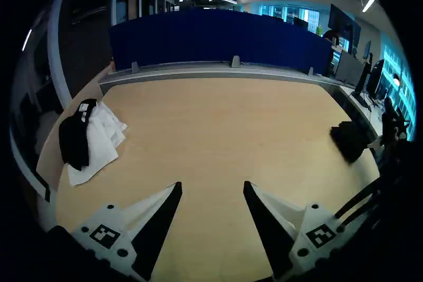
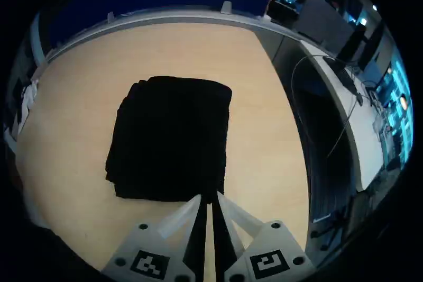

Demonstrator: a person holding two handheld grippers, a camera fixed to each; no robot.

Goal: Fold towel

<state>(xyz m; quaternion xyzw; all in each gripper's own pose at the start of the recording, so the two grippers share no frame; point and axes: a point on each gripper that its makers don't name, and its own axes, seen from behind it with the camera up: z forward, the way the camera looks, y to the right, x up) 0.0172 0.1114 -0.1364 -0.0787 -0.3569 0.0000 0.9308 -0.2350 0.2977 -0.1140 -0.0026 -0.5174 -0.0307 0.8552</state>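
Fingers (image 1: 158,213) of the left gripper (image 1: 212,184) stood spread wide apart, holding nothing, with bare tabletop between their dark inner faces. The right gripper (image 2: 212,196) had its fingers (image 2: 198,229) drawn almost together, leaving a thin slit. Their tips met the near edge of the towel (image 2: 169,139), and whether any cloth was pinched between them could not be told.

Beneath both lay the broad light wooden table (image 1: 222,123). Across its far edge ran a dark blue partition (image 1: 211,38).

The right gripper view looked down on the towel from close by. It was black and folded into a thick, roughly square stack, lying flat on the wood with table showing around its far and side edges. To that view's right was a neighbouring white desk (image 2: 349,123) with thin cables trailing over it.

The left gripper view took in the whole width of the table. There the towel appeared as a small dark bundle at the table's right edge, well apart from the left gripper. At the opposite, left edge sat a loose pile of white and black cloths (image 1: 90,139). Dark monitors (image 1: 370,75) stood beyond the table's right end.
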